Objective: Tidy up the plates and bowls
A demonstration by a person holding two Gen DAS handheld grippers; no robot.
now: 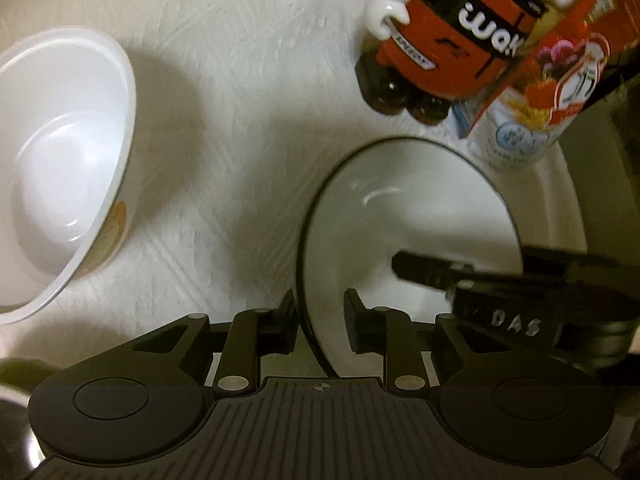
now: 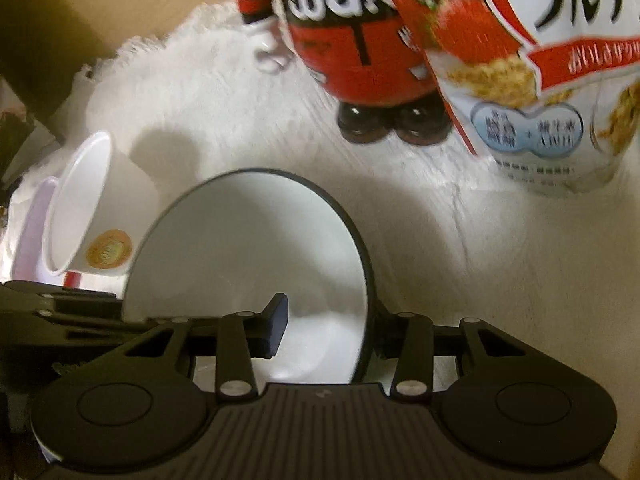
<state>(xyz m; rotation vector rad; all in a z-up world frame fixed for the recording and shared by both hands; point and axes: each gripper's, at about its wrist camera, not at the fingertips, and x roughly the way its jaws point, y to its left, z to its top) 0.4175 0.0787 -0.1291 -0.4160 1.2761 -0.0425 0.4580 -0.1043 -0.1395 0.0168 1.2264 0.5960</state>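
So both grippers are on the same bowl (image 1: pixel 408 232), the white one with the thin dark rim. Left gripper (image 1: pixel 320 320) has its fingers either side of the near rim with a visible gap on the inner side, so it's straddling rather than clamping. Right gripper (image 2: pixel 328 328) has one finger inside the bowl and the other outside the wall; looks like it's pinching the rim, but the outer pad is hidden behind the bowl, so I can't swear to it.

Handling-wise I'd guess it's ceramic or melamine: stiff, glossy, slippery. The rim is the only sensible place to grab, and a grip on opposite sides should stop it from tipping.

Further out, a second bowl (image 1: pixel 60 168) sits on the white cloth (image 1: pixel 240 100) well to the left, plain white with a gold emblem on the outside. In the right view it seems to lean over something pale, maybe a plate (image 2: pixel 32 232), too cut off to tell.

At the back stand a red figure (image 2: pixel 352 40) and a cereal bag (image 2: pixel 540 80), both cropped at the top and blurry.
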